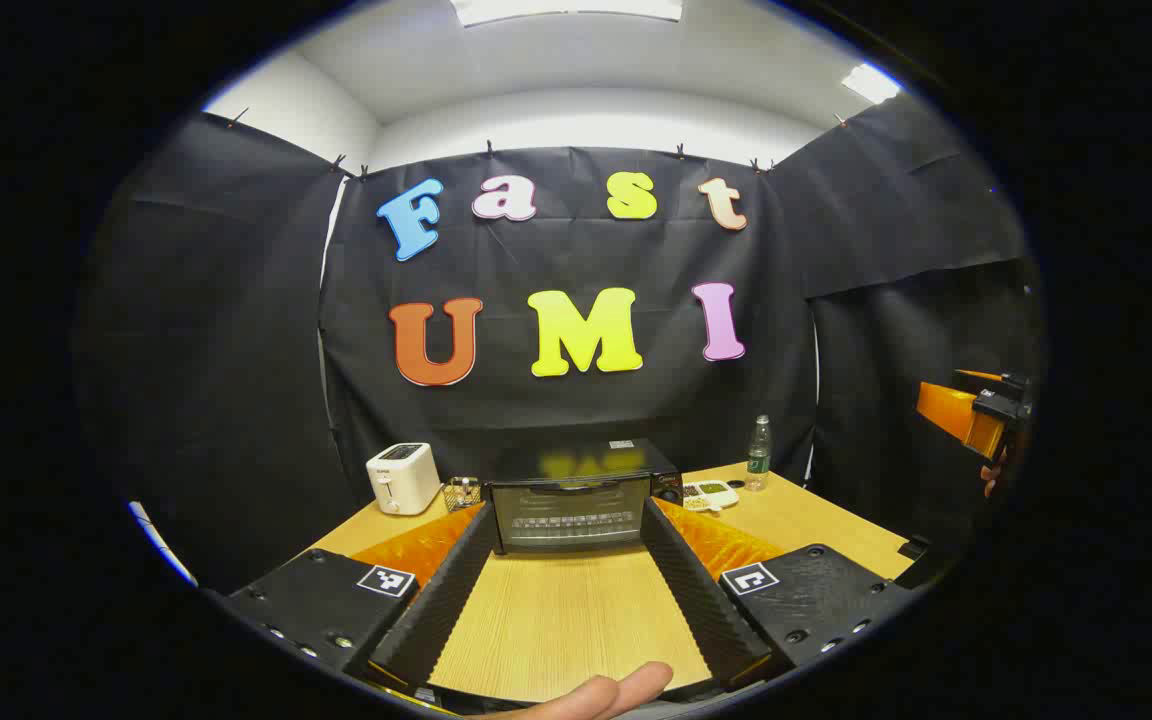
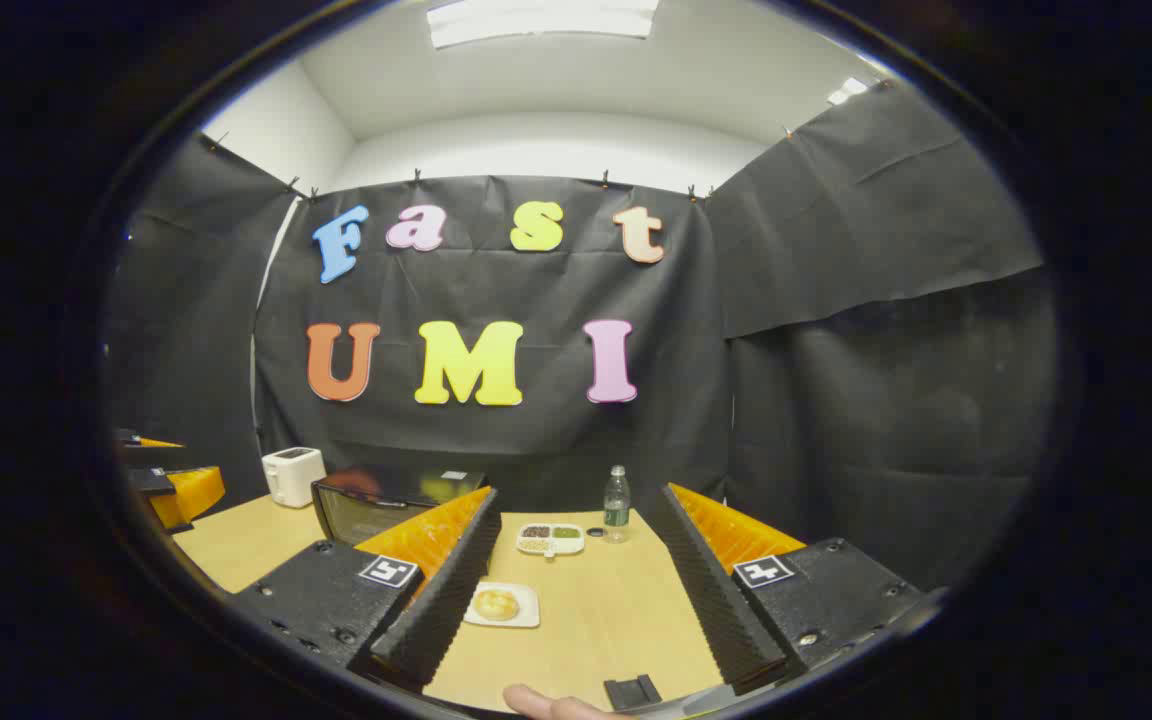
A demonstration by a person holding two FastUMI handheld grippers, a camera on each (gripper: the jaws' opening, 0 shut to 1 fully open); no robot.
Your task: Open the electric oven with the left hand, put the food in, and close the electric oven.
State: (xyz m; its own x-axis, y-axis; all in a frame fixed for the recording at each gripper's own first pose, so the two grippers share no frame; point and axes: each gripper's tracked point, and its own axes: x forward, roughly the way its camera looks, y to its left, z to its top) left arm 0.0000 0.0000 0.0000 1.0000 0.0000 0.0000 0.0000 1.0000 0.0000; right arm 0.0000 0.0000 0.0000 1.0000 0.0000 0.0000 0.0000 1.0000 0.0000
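In the left gripper view the left claw (image 1: 571, 590) stands wide, holding nothing, its two ribbed black fingers (image 1: 436, 600) splayed over bare wood-grain table (image 1: 566, 620). Straight ahead between the fingers sits the oven (image 1: 581, 495), a black box with a glass door, shut; a wire rack shows dimly through the glass. Left of the oven stands a white toaster (image 1: 403, 477) with rounded corners, and a small wire basket (image 1: 462, 492) sits between the two. Right of the oven lies a white divided tray (image 1: 710, 493), and past it a clear plastic bottle (image 1: 758, 453) stands upright. The right claw's orange and black body (image 1: 976, 410) shows far to the right, off the table.

In the right gripper view the right claw (image 2: 576, 590) is also wide and empty. Just beside its left finger (image 2: 441, 600) a flat white plate (image 2: 504, 605) lies on the table (image 2: 616, 610), carrying a round golden bun (image 2: 496, 603). Farther ahead between the fingers the tray (image 2: 551, 539) holds dark, green and pale fillings in separate compartments. The bottle (image 2: 616, 504) stands just right of it with a small dark cap (image 2: 593, 532) between them. The oven (image 2: 386, 505) sits beyond the left finger, the toaster (image 2: 293, 475) farther left.
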